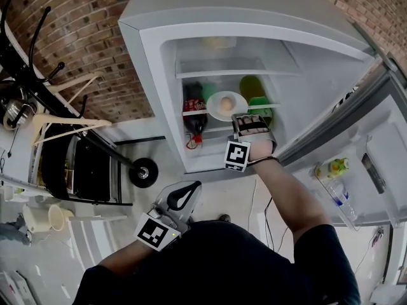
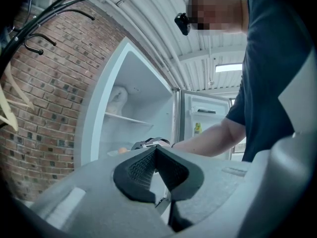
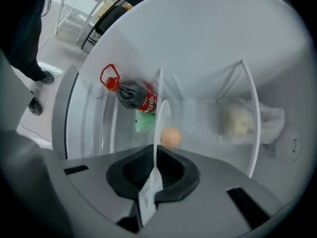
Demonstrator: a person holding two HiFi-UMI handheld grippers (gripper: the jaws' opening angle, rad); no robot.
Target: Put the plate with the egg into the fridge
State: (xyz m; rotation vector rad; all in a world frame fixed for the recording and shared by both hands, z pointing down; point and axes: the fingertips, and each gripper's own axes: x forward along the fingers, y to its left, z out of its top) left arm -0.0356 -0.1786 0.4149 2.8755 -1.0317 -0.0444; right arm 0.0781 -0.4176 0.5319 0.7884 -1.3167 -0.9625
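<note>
In the head view a white plate (image 1: 227, 106) with a brown egg (image 1: 227, 101) on it hangs inside the open fridge (image 1: 191, 27), over the middle shelf. My right gripper (image 1: 242, 122) is shut on the plate's near rim. The right gripper view shows the plate (image 3: 159, 128) edge-on between the pads, with the egg (image 3: 171, 136) beyond my right gripper (image 3: 154, 170). My left gripper (image 1: 182, 197) is held low by my body, away from the fridge, jaws shut and empty. In its own view my left gripper (image 2: 156, 152) points at the fridge opening.
A cola bottle (image 1: 194, 112) and green items (image 1: 257, 100) stand on the fridge shelves. A white bag (image 3: 242, 120) lies on a higher shelf. The fridge door (image 1: 375, 157) stands open at right with bottles (image 1: 335, 168) in its rack. A coat rack with hangers (image 1: 60, 122) stands at left.
</note>
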